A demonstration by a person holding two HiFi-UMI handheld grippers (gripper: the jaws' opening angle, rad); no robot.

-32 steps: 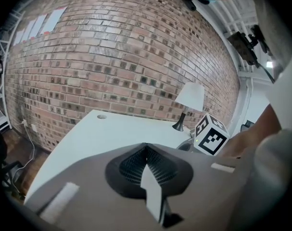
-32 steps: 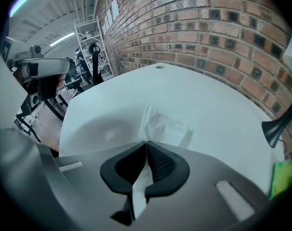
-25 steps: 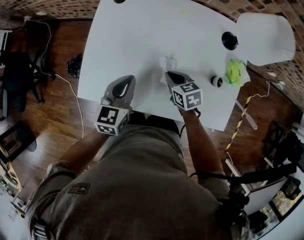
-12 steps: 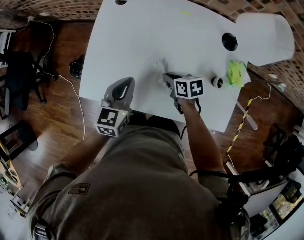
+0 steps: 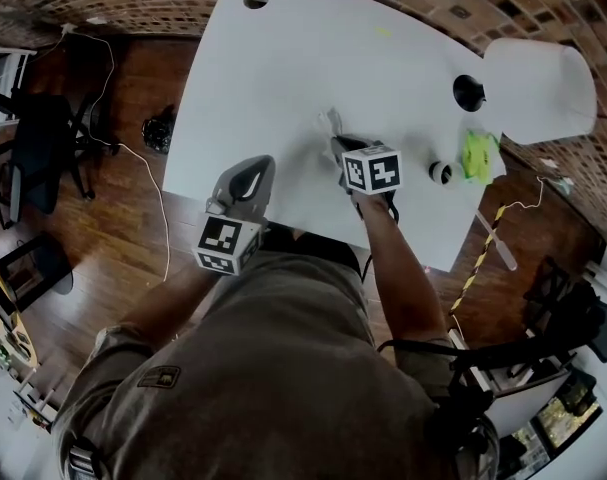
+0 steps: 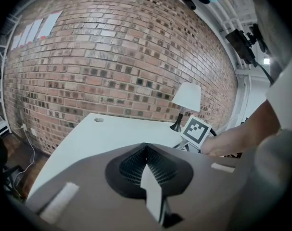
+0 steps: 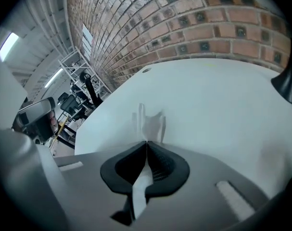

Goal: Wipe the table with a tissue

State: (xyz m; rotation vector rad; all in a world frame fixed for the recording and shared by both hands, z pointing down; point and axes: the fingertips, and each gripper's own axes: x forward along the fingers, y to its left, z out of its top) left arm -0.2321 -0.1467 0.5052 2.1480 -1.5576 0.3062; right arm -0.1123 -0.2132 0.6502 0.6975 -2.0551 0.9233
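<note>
Right gripper (image 5: 340,142) has tipped steeper, clamping tissue (image 5: 330,121) on table (image 5: 273,68).

Red-brown brick wall (image 5: 123,3), dark wooden floor (image 5: 103,248), black office chair (image 5: 38,153) at left, white lampshade (image 5: 543,83) at right

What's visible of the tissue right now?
The tissue is white, thin paper, crumpled, with loose corners sticking out beyond the right gripper, whose jaws are shut on its near end. It is over the white table, towards the near edge; whether it touches the surface is unclear.
</note>
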